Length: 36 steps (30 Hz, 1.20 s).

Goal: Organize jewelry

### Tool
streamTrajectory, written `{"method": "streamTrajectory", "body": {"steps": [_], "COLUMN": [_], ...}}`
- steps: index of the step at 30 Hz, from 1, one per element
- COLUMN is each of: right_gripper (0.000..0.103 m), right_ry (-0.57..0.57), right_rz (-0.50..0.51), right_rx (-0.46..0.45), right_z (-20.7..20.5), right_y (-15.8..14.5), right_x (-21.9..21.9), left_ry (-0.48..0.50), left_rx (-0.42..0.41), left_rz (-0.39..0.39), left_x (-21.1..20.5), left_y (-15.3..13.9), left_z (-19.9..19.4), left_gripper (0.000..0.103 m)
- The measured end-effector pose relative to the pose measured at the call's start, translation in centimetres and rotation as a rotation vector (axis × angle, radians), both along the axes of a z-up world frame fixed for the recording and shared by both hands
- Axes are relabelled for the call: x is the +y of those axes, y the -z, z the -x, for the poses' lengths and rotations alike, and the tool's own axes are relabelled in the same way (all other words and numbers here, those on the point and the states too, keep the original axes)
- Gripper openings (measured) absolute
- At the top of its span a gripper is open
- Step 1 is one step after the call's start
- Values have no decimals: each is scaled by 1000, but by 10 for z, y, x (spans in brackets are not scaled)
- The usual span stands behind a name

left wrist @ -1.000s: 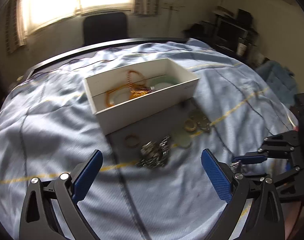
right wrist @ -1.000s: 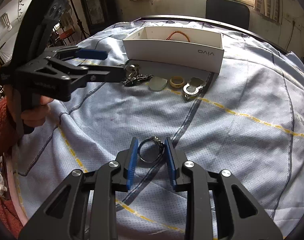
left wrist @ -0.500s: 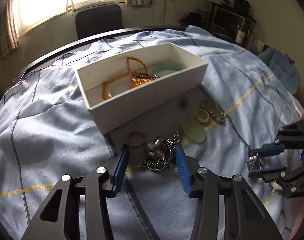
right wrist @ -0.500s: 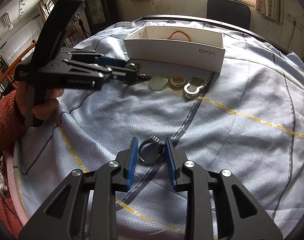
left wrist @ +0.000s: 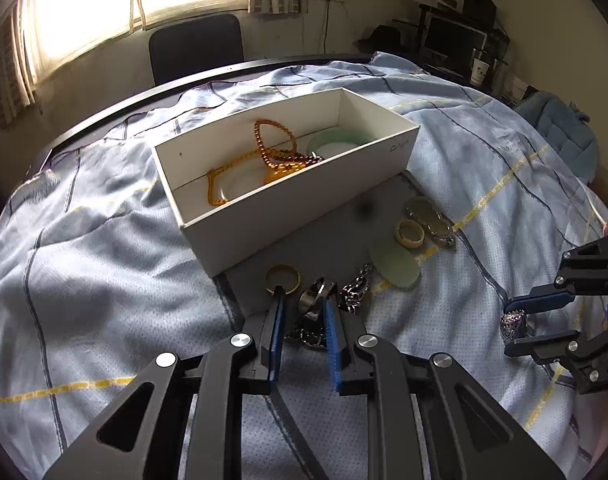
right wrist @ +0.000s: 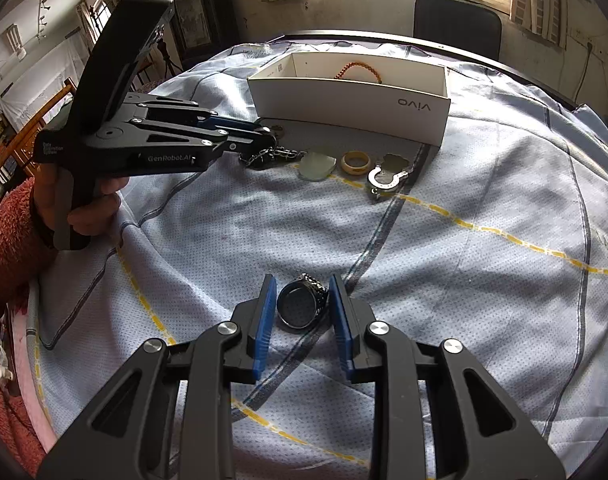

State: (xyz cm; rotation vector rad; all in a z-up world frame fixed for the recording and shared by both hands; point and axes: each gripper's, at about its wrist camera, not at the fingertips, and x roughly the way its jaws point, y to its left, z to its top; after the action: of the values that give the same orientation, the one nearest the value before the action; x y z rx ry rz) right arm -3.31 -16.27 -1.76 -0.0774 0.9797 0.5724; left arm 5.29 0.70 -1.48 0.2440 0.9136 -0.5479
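In the left wrist view, the left gripper (left wrist: 302, 314) has its jaws nearly together around a shiny silver ring (left wrist: 315, 300) that is joined to a chunky silver chain (left wrist: 355, 288), likely so it can lift them into the white box (left wrist: 288, 176). The box sits just behind, on a blue cloth (left wrist: 84, 280) over the tabletop, close enough for a short carry. Inside it lie orange bead strings (left wrist: 264, 148) and a pale green bangle (left wrist: 335, 140). A gold ring (left wrist: 283, 278), a pale green flat stone (left wrist: 395, 266) and a cream ring (left wrist: 410, 234) wait beside the box. In the right wrist view, the right gripper (right wrist: 302, 300) pinches a dark silver ring (right wrist: 302, 305) with a bumpy band, held just above the cloth, well apart from the box (right wrist: 351, 100). A hand (right wrist: 80, 208) in a fuzzy red sleeve (right wrist: 8, 232) holds the left gripper (right wrist: 264, 136) at the chain (right wrist: 270, 156).
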Motion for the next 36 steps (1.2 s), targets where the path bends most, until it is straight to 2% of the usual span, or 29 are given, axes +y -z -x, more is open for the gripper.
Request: {"method": "streamTrajectory", "body": {"steps": [7, 10, 13, 19, 27, 36], "right_gripper": [27, 26, 26, 26, 26, 26], "right_ry": [-6, -4, -1, 1, -12, -21], "right_rz": [19, 20, 14, 7, -12, -11], "right_rx": [-8, -8, -7, -17, -66, -87], "right_z": [1, 1, 1, 1, 9, 14], "right_y": [0, 0, 0, -3, -15, -20], "right_x": [2, 1, 0, 0, 1, 5], "left_ry": [36, 48, 51, 28, -36, -79], "left_rx": [-78, -86, -75, -53, -12, -35], "left_rz": [-81, -86, -71, -13, 130, 142], "left_x": [-13, -15, -13, 0, 29, 38], "left_y": [1, 0, -2, -13, -41, -60], "left_z": [14, 16, 16, 18, 23, 43], "left_gripper": [15, 13, 8, 8, 8, 8]}}
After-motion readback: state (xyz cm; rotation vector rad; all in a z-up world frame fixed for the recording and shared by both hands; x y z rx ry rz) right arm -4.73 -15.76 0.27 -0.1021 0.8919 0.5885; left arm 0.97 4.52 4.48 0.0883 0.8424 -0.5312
